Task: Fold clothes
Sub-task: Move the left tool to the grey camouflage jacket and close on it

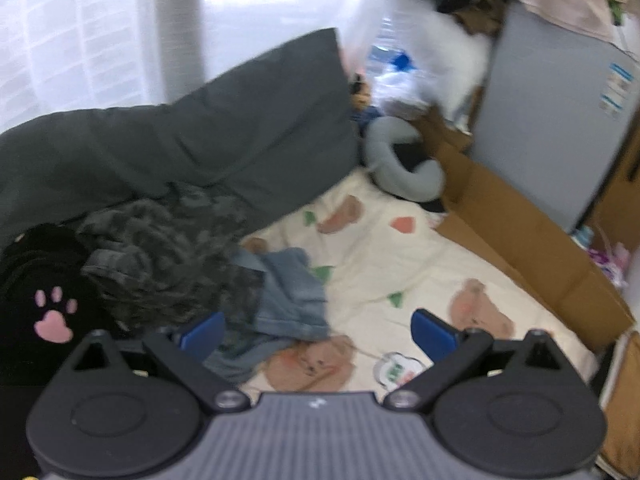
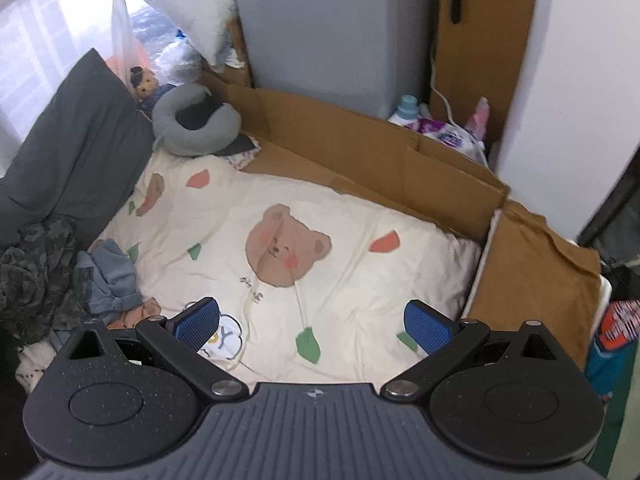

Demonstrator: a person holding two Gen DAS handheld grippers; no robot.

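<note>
Denim garment (image 1: 290,296), crumpled against a camouflage garment (image 1: 168,256) at the left edge of the bear-print quilt (image 2: 360,216), awaits pickup: left gripper (image 1: 318,330) and right gripper (image 2: 314,322) hover wide open and empty, so the next move is probably reaching for one piece.

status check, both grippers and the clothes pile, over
Left gripper open, empty, over the bedspread. Right gripper open, empty. Clothes pile untouched: denim piece, camo garment, black paw-print item. Nothing blocking.
</note>
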